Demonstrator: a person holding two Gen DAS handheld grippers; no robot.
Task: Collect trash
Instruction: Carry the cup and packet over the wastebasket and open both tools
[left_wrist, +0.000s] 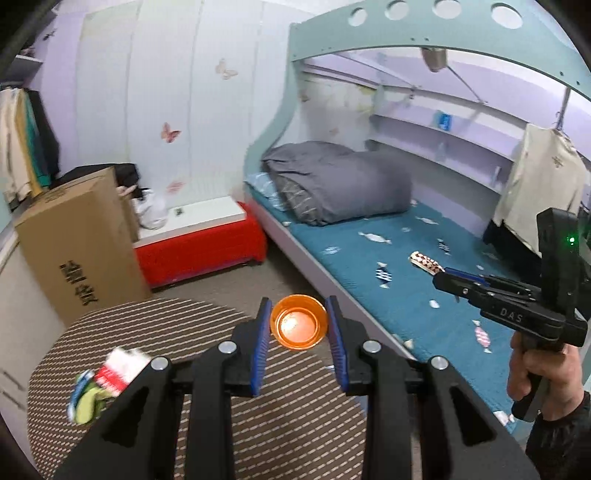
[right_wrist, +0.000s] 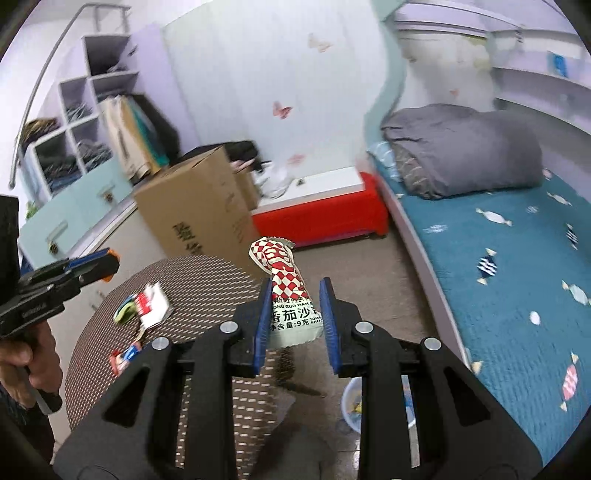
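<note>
Blue-padded fingers of our right gripper fill the near foreground of the right wrist view, with a red-and-white checkered ketchup sachet standing up between them. Its printed lower part sits against the left pad, while a sliver of gap shows at the right pad, so we judge the hold to be light and one-sided. Our left gripper holds a small orange cup between its fingers, which are narrowed onto its rim on both sides, mouth facing the camera.

More trash lies on the round woven worktop to the left: a red-and-white wrapper with a green scrap beside it, and a small red-and-blue packet nearer us. On the floor near right, partly hidden behind the right gripper, sits a pale blue basin with scraps inside, which we take to be the trash bin.

Our main worry is the sachet. Floppy and pinched only at its lower end, it could slide or swing out if we turn the wrist sharply, and land on the floor or the blue bedspread to the right. The cup is smooth and round, gripped only at its rim, so a tilt could let it rotate or pop free. With the basin mostly hidden, we could also release off target.
</note>
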